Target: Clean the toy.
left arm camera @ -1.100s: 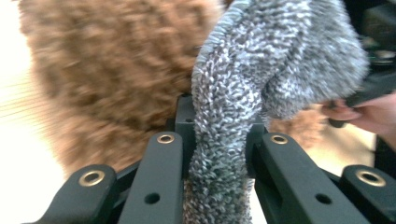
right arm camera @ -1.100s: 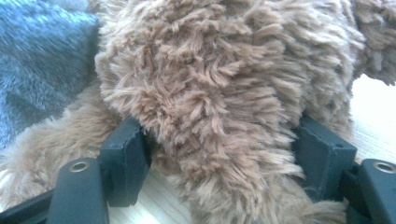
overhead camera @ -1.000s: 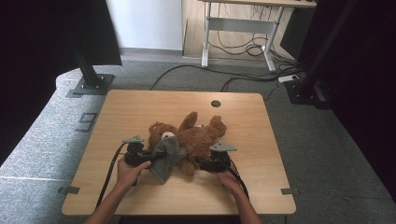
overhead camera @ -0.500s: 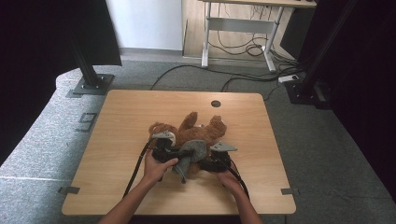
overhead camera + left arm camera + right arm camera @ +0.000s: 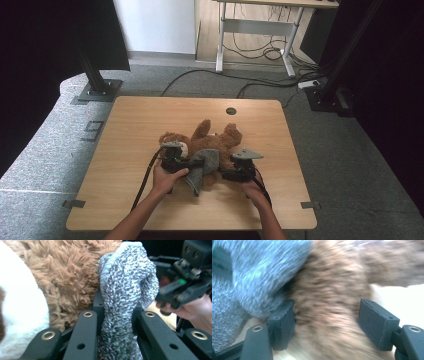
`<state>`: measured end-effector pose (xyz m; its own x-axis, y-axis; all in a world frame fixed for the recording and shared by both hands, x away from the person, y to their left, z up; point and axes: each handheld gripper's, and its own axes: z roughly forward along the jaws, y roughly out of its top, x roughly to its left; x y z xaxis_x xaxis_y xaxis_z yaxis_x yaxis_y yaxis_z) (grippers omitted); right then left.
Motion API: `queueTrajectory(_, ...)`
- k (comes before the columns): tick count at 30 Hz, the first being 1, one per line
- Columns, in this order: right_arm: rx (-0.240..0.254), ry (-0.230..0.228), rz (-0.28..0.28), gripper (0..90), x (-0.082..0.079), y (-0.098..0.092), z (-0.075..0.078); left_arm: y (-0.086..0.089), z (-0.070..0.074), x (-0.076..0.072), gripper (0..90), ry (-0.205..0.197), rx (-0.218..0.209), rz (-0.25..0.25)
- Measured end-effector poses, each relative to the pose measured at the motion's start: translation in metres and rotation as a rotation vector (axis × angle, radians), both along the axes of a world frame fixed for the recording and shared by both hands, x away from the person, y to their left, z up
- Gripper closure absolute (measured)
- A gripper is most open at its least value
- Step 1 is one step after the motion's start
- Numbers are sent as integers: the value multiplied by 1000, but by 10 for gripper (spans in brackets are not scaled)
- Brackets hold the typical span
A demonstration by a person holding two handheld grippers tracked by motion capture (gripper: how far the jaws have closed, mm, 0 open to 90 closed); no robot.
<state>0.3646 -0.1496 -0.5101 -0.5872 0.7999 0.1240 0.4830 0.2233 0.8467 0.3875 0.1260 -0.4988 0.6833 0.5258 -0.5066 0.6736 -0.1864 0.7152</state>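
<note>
1. The table (image 5: 130, 130) is pale wood, with a small dark hole near its far edge.
2. A brown bear (image 5: 212, 142) lies on the table's near middle, limbs spread toward the far side; in the left gripper view its fur (image 5: 65, 277) and white muzzle sit just beside the jaws.
3. A grey knit cloth (image 5: 202, 167) is draped over the bear's near side and hangs down toward the person.
4. The left gripper (image 5: 180, 162) is clenched on the cloth (image 5: 120, 322), which is bunched tight between its jaws.
5. The right gripper (image 5: 232, 172) is at the bear's near right side; its jaws stand spread around brown fur (image 5: 329, 310), and through the blur I cannot tell whether the pads press on it.
</note>
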Motion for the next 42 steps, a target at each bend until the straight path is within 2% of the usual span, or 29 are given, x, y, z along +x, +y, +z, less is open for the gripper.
queueTrajectory(2,21,8,-23,298,2,-10,2,0,0,0,753,-5,5,2)
queueTrajectory(4,30,43,-28,285,4,-18,0,0,0,-1,753,-9,7,3)
queueTrajectory(5,23,71,-9,284,5,-20,-4,0,0,-1,754,-11,10,4)
queueTrajectory(9,-7,134,47,290,7,-18,-20,-1,3,-3,756,-22,8,-3)
queueTrajectory(13,-1,155,74,401,9,-16,-26,-4,7,-5,757,-38,-22,-8)
queueTrajectory(15,11,158,87,479,9,-16,-27,-10,11,-6,757,-51,-20,-17)
queueTrajectory(17,9,148,95,521,8,-14,-27,-17,14,-6,757,-60,-26,-34)
queueTrajectory(21,-6,132,107,561,6,-11,-27,-36,20,-7,757,-79,-25,-78)
queueTrajectory(23,-12,125,115,577,6,-10,-27,-48,19,-7,757,-82,-10,-96)
queueTrajectory(25,-23,119,128,590,5,-8,-27,-60,14,-5,756,-68,15,-112)
queueTrajectory(27,-37,113,140,604,3,-6,-26,-65,7,-2,756,-51,34,-99)
queueTrajectory(29,-55,107,152,614,2,-7,-26,-62,3,1,756,-38,18,-83)
queueTrajectory(32,-43,116,164,621,1,-8,-27,-52,3,3,758,-43,11,-56)
queueTrajectory(40,-13,141,189,631,0,-11,-28,-28,16,6,758,-95,11,24)
queueTrajectory(42,-9,138,195,631,-1,-12,-29,-21,21,10,757,-97,-10,51)
